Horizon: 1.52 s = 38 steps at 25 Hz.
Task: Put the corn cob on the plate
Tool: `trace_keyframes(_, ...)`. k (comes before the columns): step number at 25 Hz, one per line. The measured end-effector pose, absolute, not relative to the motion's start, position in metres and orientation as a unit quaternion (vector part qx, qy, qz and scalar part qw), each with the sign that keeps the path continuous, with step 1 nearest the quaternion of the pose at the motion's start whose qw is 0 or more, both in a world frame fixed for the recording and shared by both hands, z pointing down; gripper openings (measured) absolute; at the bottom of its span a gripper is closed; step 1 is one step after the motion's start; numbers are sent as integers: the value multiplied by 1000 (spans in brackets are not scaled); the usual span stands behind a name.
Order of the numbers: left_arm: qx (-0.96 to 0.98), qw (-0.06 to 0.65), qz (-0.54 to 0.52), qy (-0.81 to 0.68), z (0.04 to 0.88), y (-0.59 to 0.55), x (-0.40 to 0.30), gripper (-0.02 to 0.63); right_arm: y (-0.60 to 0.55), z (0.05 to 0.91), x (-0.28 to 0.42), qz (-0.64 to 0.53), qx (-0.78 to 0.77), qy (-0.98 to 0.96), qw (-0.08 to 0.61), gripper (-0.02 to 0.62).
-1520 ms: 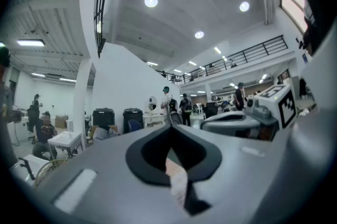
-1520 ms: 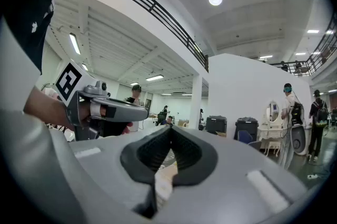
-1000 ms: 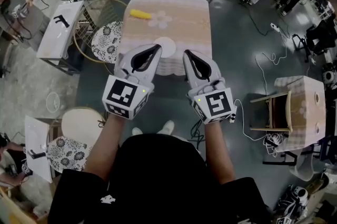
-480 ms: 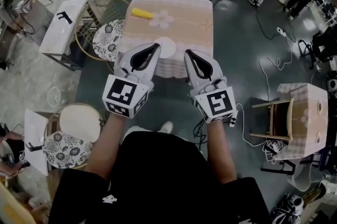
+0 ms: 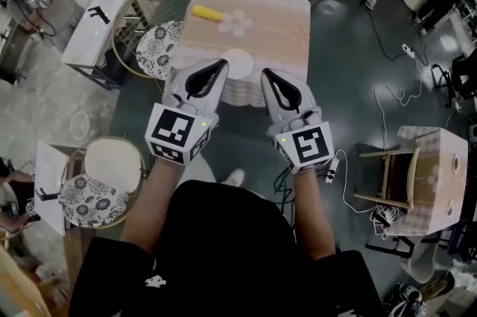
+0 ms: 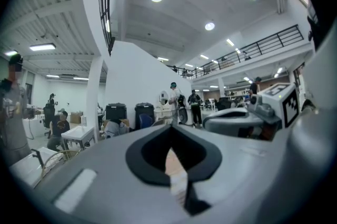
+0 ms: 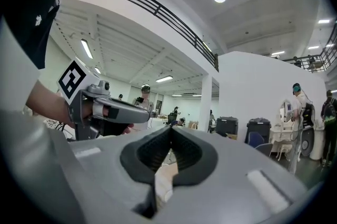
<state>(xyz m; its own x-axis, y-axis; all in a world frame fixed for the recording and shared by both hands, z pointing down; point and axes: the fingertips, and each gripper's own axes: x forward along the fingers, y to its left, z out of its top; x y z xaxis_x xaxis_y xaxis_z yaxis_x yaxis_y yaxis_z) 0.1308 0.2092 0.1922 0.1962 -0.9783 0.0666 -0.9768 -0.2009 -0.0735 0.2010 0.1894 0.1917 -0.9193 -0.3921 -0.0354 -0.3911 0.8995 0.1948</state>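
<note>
L hand-held gripper [image 5: 223,66]: jaws pressed together, empty, tip at 8 o'clock of plate [image 5: 240,59] | R hand-held gripper [image 5: 264,74]: jaws pressed together, empty, tip at 4 o'clock of plate | corn cob [image 5: 207,13]: lying on tabletop [image 5: 279,24], 11 o'clock of plate, well apart from both | plate by tabletop's 6 o'clock edge

Left claw [image 6: 169,128] — tips pressed together; people [image 6: 195,106] beyond
</note>
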Motion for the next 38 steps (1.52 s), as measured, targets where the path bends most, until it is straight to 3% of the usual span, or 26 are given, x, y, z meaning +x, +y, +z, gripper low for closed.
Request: trace_keyframes(38,-790,-3,-44,611,193,122,21,6,98,193,80,-95,198,-976,17,0)
